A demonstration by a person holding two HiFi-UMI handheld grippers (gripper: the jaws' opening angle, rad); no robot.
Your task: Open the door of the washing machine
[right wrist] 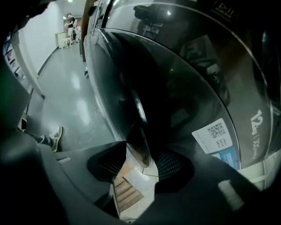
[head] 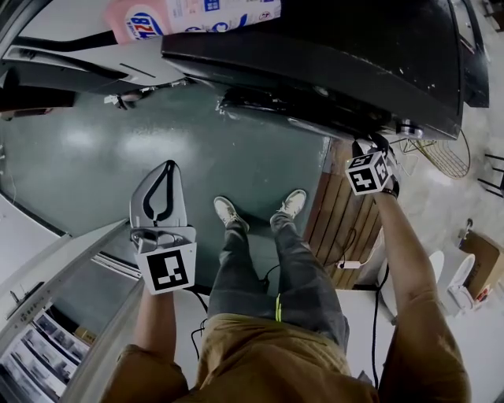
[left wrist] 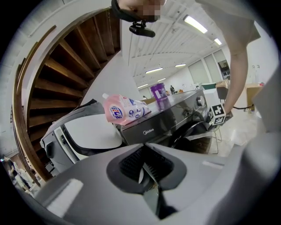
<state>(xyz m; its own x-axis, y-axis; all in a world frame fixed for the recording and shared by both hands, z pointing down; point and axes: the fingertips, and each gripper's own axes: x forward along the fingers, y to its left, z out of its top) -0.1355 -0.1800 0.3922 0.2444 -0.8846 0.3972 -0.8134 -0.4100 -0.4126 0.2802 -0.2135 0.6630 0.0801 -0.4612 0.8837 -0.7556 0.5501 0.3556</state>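
The dark front-loading washing machine [head: 331, 55] fills the top of the head view, and its round glass door [right wrist: 184, 88] curves across the right gripper view. My right gripper [head: 376, 148] reaches under the machine's front at the door's right side. Its jaws [right wrist: 140, 165] are closed on the door's handle edge [right wrist: 139, 147], which sits between the pads. My left gripper [head: 168, 167] hangs over the green floor, well left of the machine, shut and holding nothing. From the left gripper [left wrist: 151, 176] I see the machine [left wrist: 167, 116] from the side.
A pink detergent pouch [head: 189, 16] lies on the machine's top beside a purple container [left wrist: 158, 91]. A white appliance [left wrist: 88, 132] stands to its left under a wooden staircase [left wrist: 66, 74]. Wooden slats [head: 339, 220] and a wire rack [head: 441, 153] are near my right arm. My feet [head: 228, 211] stand before the machine.
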